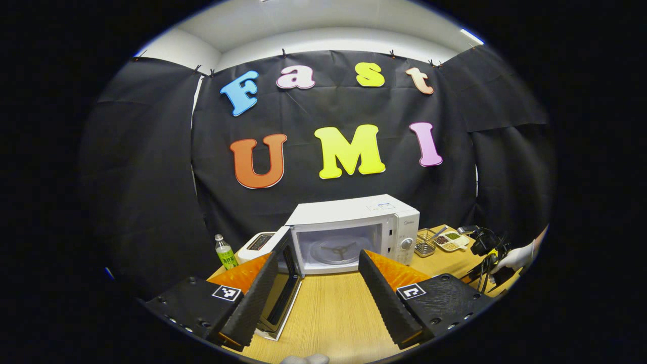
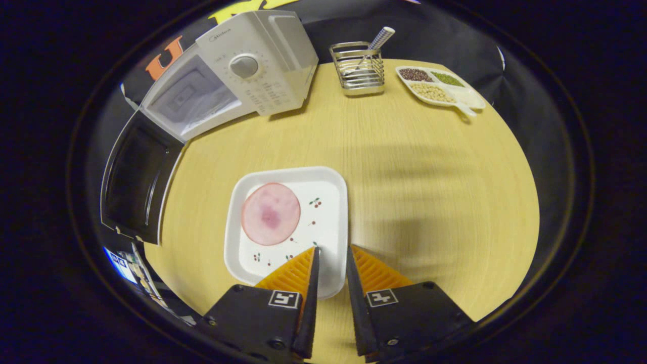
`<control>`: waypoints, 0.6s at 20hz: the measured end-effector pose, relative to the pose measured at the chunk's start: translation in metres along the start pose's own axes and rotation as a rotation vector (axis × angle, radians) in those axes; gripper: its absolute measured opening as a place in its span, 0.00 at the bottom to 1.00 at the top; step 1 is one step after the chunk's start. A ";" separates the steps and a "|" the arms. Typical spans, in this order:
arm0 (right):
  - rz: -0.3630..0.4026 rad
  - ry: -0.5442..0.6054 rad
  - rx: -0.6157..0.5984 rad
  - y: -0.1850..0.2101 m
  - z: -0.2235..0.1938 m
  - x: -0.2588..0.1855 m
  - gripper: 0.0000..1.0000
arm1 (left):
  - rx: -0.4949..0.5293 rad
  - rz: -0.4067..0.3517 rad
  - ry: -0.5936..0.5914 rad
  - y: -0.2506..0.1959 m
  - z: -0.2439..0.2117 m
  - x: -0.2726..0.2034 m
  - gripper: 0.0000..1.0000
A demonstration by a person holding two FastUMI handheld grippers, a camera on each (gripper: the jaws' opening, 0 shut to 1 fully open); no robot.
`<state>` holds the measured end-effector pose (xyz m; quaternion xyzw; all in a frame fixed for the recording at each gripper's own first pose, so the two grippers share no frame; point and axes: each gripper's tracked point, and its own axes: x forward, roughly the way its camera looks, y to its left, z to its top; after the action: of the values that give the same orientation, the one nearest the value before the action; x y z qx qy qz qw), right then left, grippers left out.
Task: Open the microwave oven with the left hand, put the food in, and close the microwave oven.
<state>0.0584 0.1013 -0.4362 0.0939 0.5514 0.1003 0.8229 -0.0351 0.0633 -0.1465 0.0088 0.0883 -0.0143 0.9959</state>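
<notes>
Left gripper view: the microwave (image 1: 354, 232) stands at the back of the wooden table (image 1: 333, 308), against the booth wall. Its door (image 1: 280, 283) is swung fully open toward the camera on the left side, leaving the cavity and its glass turntable (image 1: 337, 250) exposed. The left gripper (image 1: 316, 288) hovers low over the table in front of the cavity, its jaws spread wide and holding nothing; the left finger (image 1: 250, 298) lies just beside the open door's edge, though contact cannot be told. A bare strip of table runs between the fingers up to the cavity mouth. A bottle (image 1: 226, 252) and a toaster (image 1: 258, 242) stand left of the microwave. A wire rack (image 1: 426, 242) and a divided dish (image 1: 451, 240) sit to its right, and a gloved hand (image 1: 515, 258) appears at the far right table edge.

Right gripper view: the plate (image 2: 288, 227), white and square, rests near the table's front edge, well apart from the microwave (image 2: 237, 71) and clear of the door (image 2: 136, 182). A pink round slice of food (image 2: 270, 213) lies on its left half. The right gripper (image 2: 331, 258) points down at the plate's near right corner; its fingers are narrowly parted and straddle the rim, but whether both press on it cannot be told. Open tabletop extends to the right of the plate.
</notes>
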 end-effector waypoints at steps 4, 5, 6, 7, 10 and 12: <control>-0.038 0.038 0.001 -0.007 0.000 -0.002 0.08 | -0.029 0.009 0.020 0.008 -0.012 0.002 0.96; -0.046 0.049 0.016 -0.007 -0.002 -0.001 0.14 | -0.034 0.015 0.022 0.011 -0.015 0.004 0.96; -0.055 0.059 0.049 -0.008 -0.003 -0.002 0.10 | -0.038 0.019 0.025 0.015 -0.017 0.005 0.96; -0.058 0.082 0.059 -0.007 -0.004 -0.001 0.06 | -0.040 0.025 0.026 0.018 -0.019 0.005 0.96; -0.088 0.095 0.063 -0.006 -0.002 0.000 0.04 | -0.047 0.043 0.017 0.027 -0.019 0.008 0.96; -0.051 0.058 0.098 -0.001 0.000 -0.006 0.04 | -0.051 0.052 0.009 0.032 -0.019 0.009 0.96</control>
<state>0.0556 0.0990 -0.4308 0.1170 0.5814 0.0549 0.8033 -0.0284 0.0951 -0.1663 -0.0140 0.0928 0.0138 0.9955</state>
